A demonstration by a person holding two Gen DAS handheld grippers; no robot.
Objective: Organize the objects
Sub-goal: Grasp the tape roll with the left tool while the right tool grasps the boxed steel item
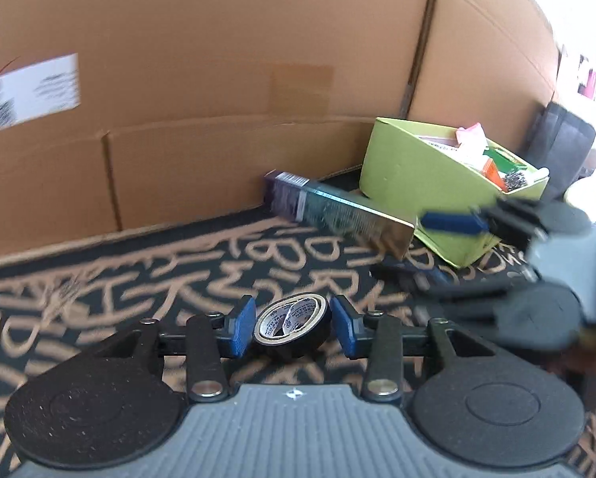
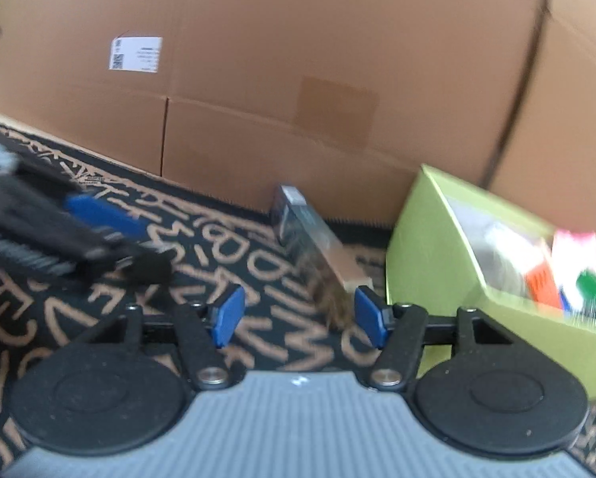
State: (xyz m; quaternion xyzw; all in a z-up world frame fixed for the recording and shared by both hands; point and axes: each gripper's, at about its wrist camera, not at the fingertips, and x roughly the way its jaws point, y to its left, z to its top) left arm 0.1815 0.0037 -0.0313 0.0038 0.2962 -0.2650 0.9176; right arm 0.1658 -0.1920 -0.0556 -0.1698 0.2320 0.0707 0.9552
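Standing behind everything, a cardboard wall backs a black rug patterned with tan lettering. A green bin, already holding small stationery, sits at the wall's foot. A long shiny box lies on the rug beside the bin; probably light and stiff with slick faces, it is best taken across its narrow width. The right gripper hangs open near the box's closer end, not clamping it. A tape roll, light, rigid and round, sits between the pads of the left gripper; contact looks close, but whether it is clamped cannot be told.
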